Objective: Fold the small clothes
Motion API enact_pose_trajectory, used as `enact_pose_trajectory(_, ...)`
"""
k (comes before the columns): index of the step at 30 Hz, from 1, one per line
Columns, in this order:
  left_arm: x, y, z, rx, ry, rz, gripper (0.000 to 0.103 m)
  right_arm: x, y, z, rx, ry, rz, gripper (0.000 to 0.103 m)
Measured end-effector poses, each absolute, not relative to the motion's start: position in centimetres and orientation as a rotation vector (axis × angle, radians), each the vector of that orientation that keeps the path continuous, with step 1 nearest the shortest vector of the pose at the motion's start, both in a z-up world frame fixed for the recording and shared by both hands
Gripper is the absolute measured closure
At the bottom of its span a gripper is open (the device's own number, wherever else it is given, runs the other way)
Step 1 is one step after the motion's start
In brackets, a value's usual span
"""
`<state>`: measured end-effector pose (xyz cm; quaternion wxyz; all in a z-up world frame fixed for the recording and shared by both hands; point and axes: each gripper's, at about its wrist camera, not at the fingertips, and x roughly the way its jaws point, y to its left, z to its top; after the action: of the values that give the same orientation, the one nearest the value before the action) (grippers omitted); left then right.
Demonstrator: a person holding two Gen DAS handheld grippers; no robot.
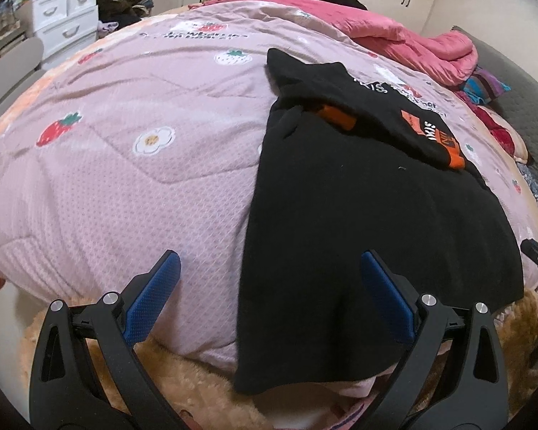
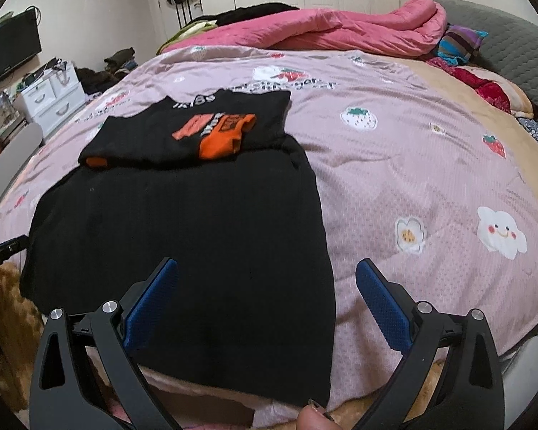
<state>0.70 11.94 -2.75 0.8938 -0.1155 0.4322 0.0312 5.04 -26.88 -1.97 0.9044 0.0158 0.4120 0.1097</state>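
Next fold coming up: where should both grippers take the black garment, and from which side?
Take the black garment by its two near hem corners, approaching from the bed's near edge: that hem overhangs the pink quilt. Left gripper takes the left corner, right gripper the right. Both are open.

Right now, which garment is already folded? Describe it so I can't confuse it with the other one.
Start from the pink quilt with strawberries that covers the bed. On it a large plain black garment lies spread flat near the grippers. The folded one sits on its far end: smaller, black, with orange patches and white lettering.
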Motion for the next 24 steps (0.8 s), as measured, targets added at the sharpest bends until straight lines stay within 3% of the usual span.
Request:
enact_pose_trajectory(14,-0.5,11.7,-3.9,-0.296,0.918,-0.041,0.01,3.8,-27.6,-3.4,0.02,0.928,0.239,0.004)
enact_pose_trajectory(20,-0.7,11.0,-4.9,-0.306,0.955,-0.087,0.039,3.5,-27.9,-4.3,0.024,0.972,0.24,0.004)
enact_pose_trajectory(24,-0.9,10.8,-5.2,-0.285,0.963,-0.088,0.043,3.5,-28.5,-4.8,0.043,1.001,0.239,0.005)
